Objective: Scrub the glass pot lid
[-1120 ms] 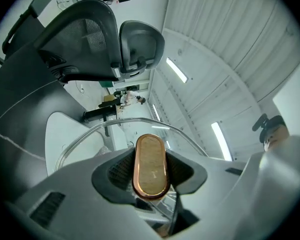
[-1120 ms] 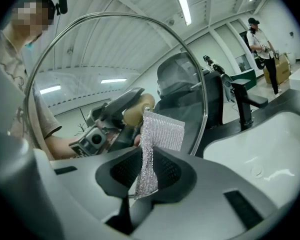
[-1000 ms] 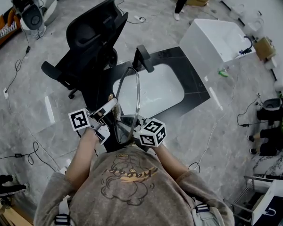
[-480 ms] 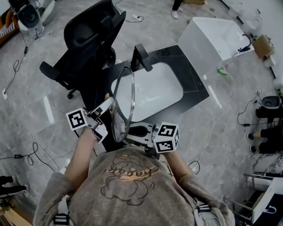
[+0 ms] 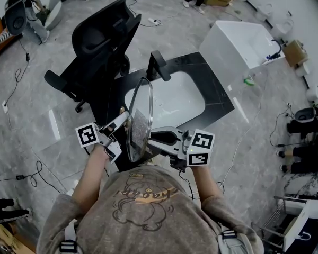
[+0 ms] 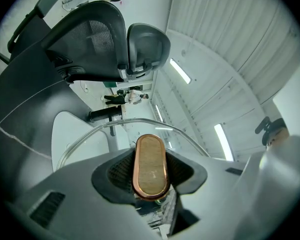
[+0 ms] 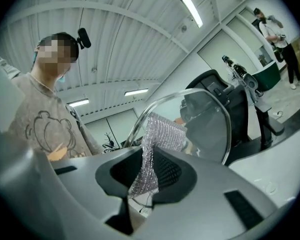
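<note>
Swung rightward just now with the right gripper (image 7: 146,174), pinching mesh scourer (image 7: 162,131) to the glass pot lid (image 5: 144,97), on edge above the sink's (image 5: 185,97) near rim. Clamped by its handle (image 6: 150,164) in the left gripper (image 6: 150,173). Could slip and shatter under hard scrubbing. Black counter (image 5: 216,91) round the sink, chair (image 5: 103,41) beyond.

You're in a lab-like test hall: a freestanding sink (image 5: 180,102) in a black table (image 5: 217,94), an office chair (image 5: 103,41), cables (image 5: 19,74) across the grey floor (image 5: 201,30), and a strip-lit panelled ceiling (image 7: 140,34).
</note>
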The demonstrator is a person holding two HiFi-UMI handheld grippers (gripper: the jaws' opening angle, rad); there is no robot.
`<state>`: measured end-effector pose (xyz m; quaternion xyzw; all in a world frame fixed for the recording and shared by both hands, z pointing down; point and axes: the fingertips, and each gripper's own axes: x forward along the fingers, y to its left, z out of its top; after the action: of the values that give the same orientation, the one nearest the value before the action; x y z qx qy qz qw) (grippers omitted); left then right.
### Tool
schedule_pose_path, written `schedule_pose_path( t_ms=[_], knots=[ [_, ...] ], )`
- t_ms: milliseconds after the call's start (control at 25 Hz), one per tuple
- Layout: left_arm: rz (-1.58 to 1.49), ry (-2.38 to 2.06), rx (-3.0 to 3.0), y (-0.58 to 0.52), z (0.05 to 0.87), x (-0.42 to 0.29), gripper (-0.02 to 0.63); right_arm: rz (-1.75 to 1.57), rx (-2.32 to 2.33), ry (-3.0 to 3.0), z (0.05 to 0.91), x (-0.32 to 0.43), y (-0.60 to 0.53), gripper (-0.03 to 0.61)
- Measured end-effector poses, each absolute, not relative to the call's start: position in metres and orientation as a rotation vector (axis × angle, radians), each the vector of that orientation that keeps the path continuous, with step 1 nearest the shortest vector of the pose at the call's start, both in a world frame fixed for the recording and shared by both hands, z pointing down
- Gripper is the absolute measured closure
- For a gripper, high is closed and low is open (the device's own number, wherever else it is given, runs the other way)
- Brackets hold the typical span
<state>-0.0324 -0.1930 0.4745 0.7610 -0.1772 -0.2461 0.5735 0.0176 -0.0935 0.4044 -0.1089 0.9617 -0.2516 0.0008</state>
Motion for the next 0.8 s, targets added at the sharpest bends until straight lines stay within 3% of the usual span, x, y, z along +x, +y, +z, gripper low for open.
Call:
schedule_pose_path(
  t_ms=[800],
  knots=[
    [-0.605, -0.261, 1.795, -0.184, 0.453, -0.015, 0.434, -0.743, -0.718, 2.829, 0.403, 0.035, -0.203, 0.494]
  ],
)
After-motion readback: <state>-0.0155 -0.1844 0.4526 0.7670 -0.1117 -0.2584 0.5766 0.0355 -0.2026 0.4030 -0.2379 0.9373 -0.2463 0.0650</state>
